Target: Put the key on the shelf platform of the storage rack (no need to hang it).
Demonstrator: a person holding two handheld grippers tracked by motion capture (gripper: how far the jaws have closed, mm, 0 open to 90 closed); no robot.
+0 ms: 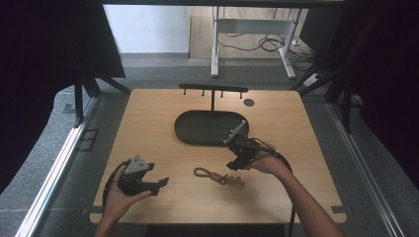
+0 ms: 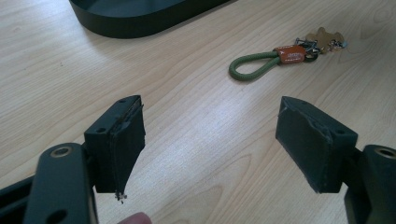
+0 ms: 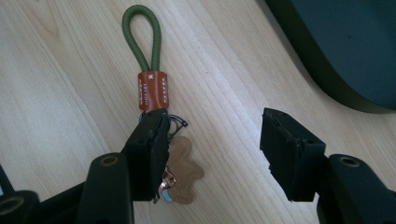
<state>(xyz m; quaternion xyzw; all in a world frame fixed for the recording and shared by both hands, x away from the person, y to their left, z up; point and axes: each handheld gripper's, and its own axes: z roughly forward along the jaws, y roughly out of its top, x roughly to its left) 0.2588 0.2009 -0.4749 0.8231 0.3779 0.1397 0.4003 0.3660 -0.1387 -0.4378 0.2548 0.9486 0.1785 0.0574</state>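
- Keyring with a green cord loop, an orange sleeve and a tan tag is seen lying flat on the wooden surface, near the front edge and in front of the dark oval tray.
- Right gripper is held just above the keyring's tag end; its jaws are spread about halfway, one pad overlapping the tag, nothing clamped.
- Left gripper is kept well apart to the left, jaws wide open and empty over bare wood.
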